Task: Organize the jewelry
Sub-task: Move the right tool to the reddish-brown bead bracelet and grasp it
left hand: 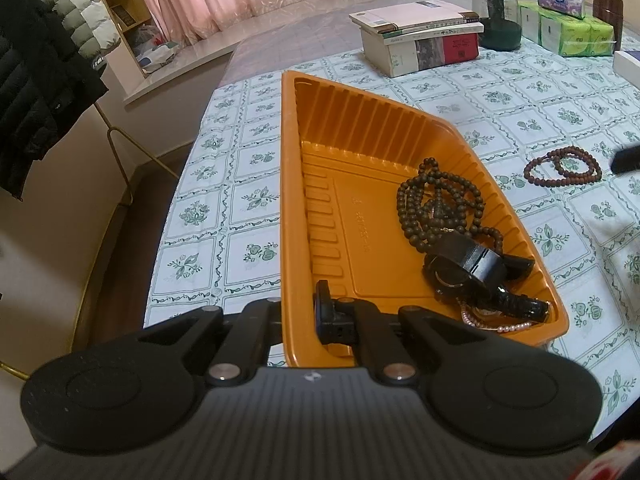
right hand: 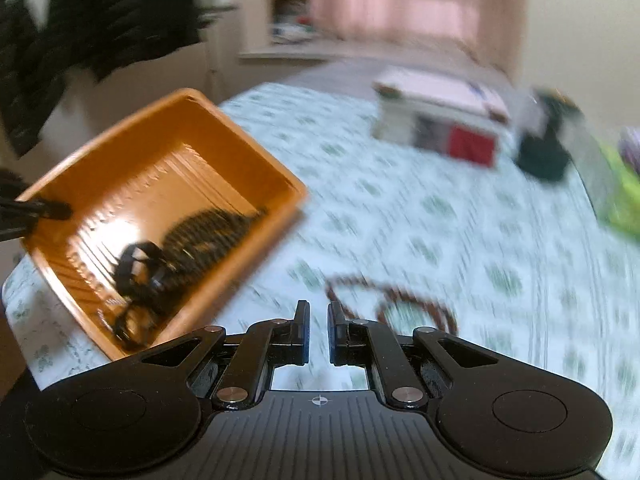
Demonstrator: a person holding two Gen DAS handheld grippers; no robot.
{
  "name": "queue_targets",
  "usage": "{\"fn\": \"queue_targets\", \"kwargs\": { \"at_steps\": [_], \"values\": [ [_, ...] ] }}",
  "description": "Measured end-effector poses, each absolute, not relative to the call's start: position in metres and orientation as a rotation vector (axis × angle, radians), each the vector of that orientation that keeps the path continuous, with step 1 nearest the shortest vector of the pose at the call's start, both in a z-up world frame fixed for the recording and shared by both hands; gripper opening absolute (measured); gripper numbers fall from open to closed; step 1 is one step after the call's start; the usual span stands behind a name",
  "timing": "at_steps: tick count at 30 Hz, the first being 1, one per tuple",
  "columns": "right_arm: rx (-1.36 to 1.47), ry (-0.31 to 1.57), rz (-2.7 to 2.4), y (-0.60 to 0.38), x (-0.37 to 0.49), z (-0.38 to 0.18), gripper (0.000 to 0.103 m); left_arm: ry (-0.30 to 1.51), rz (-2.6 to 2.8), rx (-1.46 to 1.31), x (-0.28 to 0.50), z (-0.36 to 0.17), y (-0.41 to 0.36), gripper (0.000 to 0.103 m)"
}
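While blurred for right fingers (right hand: 318, 332), empty, nearly closed: left fingers (left hand: 298, 316) gripping tray (left hand: 290, 216).

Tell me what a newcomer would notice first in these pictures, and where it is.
First the orange tray, at the near left edge of the table, its near rim clamped in the left gripper. Inside, at its near right end, lie dark beads, a black watch and a pink bracelet. A brown bead string lies outside on the cloth to the tray's right, just ahead of the right gripper, whose jaws hold nothing.
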State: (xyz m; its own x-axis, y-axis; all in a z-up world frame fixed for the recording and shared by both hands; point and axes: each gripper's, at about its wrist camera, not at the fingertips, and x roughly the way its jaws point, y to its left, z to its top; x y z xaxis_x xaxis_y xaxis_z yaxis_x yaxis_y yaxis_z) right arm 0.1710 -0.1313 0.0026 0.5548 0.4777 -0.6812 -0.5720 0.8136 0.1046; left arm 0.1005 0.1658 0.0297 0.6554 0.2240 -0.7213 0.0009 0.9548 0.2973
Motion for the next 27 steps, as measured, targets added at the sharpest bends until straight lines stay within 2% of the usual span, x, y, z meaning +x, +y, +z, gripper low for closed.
{"fn": "queue_targets", "kwargs": {
  "at_steps": [1,3,5,6,19,27],
  "values": [
    [-0.096,0.780,0.595,-0.140,0.169,-0.003,0.008,0.850,0.127,0.283,0.101,0.030,0.166,0.004],
    [-0.038,0.820,0.549,-0.157,0.167,-0.015,0.018,0.850,0.127,0.284,0.101,0.030,0.166,0.004],
    [0.003,0.866,0.510,-0.171,0.167,-0.026,0.042,0.849,0.127,0.286,0.101,0.030,0.165,0.004],
    [0.015,0.879,0.494,-0.177,0.166,-0.029,0.043,0.850,0.127,0.287,0.101,0.030,0.165,0.004],
    [0.086,0.832,0.343,-0.215,0.193,-0.034,0.043,0.853,0.128,0.290,0.102,0.031,0.164,0.004],
    [0.054,0.842,0.346,-0.207,0.222,-0.046,0.029,0.862,0.130,0.295,0.104,0.030,0.164,0.004]
  ]
}}
